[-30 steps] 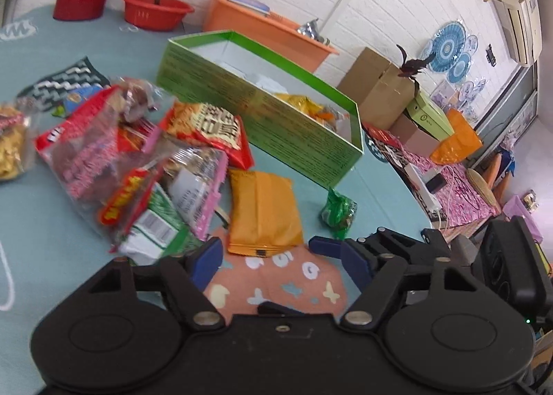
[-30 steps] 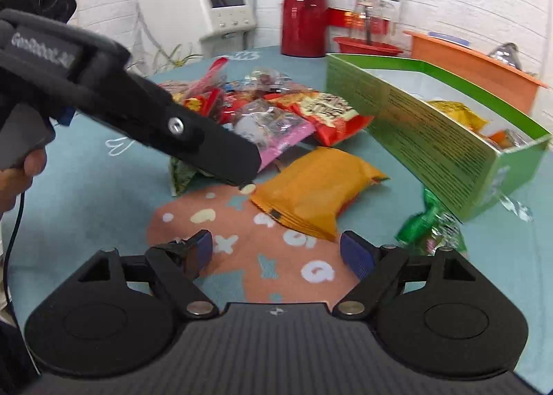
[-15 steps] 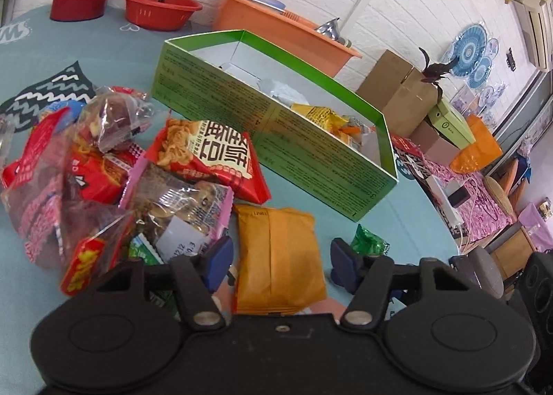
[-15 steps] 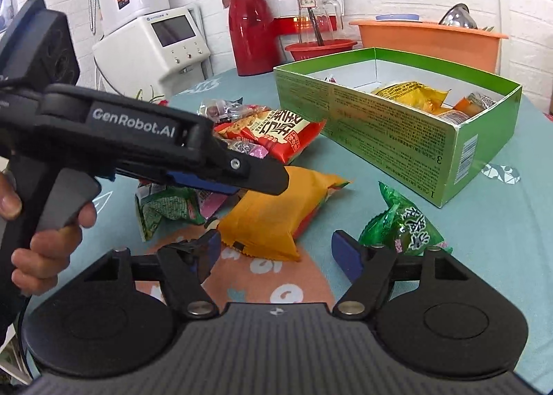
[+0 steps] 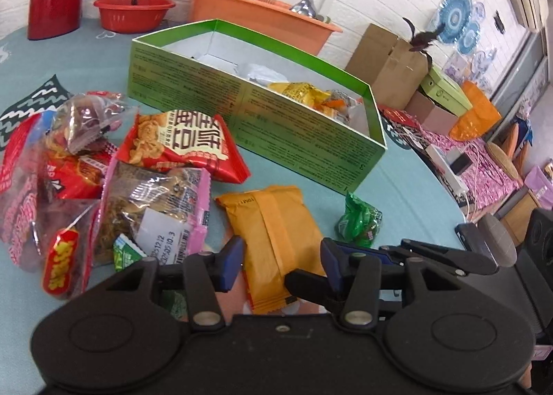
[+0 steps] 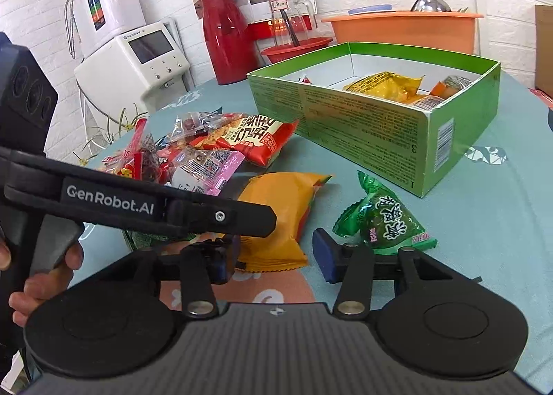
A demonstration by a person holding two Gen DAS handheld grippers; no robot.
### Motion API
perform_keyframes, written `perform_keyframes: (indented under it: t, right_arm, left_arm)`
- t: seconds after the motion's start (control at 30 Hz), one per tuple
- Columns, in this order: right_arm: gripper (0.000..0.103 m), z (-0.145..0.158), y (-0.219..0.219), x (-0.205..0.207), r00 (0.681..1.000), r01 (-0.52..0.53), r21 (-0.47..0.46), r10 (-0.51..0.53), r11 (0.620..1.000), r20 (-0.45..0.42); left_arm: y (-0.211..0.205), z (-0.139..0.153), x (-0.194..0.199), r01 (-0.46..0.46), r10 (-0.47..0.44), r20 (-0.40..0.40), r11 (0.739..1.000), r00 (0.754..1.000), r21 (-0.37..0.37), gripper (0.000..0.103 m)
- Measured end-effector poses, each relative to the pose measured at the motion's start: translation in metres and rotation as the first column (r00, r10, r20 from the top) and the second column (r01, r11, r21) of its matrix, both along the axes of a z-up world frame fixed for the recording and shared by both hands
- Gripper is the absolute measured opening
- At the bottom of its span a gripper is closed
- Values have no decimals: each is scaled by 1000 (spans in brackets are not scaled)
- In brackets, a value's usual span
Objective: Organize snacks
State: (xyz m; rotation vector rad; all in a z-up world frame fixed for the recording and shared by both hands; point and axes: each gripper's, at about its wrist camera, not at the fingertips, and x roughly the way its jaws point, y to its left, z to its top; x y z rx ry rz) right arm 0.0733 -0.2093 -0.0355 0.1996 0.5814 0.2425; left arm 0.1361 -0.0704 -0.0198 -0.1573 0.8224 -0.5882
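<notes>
An orange-yellow snack pack (image 5: 276,239) lies on the teal table, also in the right wrist view (image 6: 276,212). My left gripper (image 5: 280,256) is open, its jaws on either side of the pack's near end. My right gripper (image 6: 273,260) is open just behind the same pack. A small green triangular snack (image 6: 383,215) lies beside its right finger, also in the left wrist view (image 5: 359,222). The green box (image 5: 255,108) holds a few snacks (image 6: 390,87). A pile of bagged snacks (image 5: 114,167) lies to the left.
A red thermos (image 6: 224,39), a red basin (image 5: 134,13) with a glass jug, and an orange tub (image 6: 404,28) stand at the table's back. A white appliance (image 6: 134,63) stands beyond the table edge. Cardboard boxes (image 5: 387,63) stand off the right side.
Both grippers have moved forward toward the orange-yellow pack. My left gripper's jaws now straddle its near end, and the left gripper crosses closer in the right wrist view.
</notes>
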Motion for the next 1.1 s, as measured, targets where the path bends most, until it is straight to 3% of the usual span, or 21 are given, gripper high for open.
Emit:
perform_keyframes:
  t: [0.07, 0.13, 0.23, 0.3, 0.4, 0.67, 0.87, 1.1]
  right_arm:
    - [80, 0, 0, 1, 1000, 2, 1, -2, 1000, 0]
    - [80, -1, -1, 3, 1000, 3, 9, -3, 1000, 1]
    - [79, -2, 1, 6, 1000, 12, 11, -12, 1000, 10]
    - [57, -2, 4, 5, 1000, 13, 4, -13, 1000, 8]
    - [37, 4, 7, -3, 999, 29, -22, -28, 999, 29]
    - [34, 42, -2, -11, 985, 48, -37, -41, 998, 170]
    - [34, 69, -13, 13, 964, 75, -39, -62, 996, 257]
    - [34, 79, -23, 51, 953, 104, -14, -96, 994, 287]
  left_arm:
    - [3, 0, 3, -41, 41, 4, 999, 999, 8, 74]
    - [2, -1, 5, -43, 43, 2, 999, 999, 21, 65]
    - [-6, -3, 5, -38, 38, 19, 998, 999, 42, 65]
    - [-9, -3, 5, -37, 37, 6, 999, 999, 24, 65]
    - [-13, 4, -2, -35, 34, 34, 999, 999, 31, 63]
    - [-15, 48, -6, -12, 17, 137, 999, 990, -38, 63]
    - [-21, 80, 17, 0, 15, 210, 998, 977, -69, 63]
    - [-29, 91, 59, 7, 12, 238, 997, 971, -76, 63]
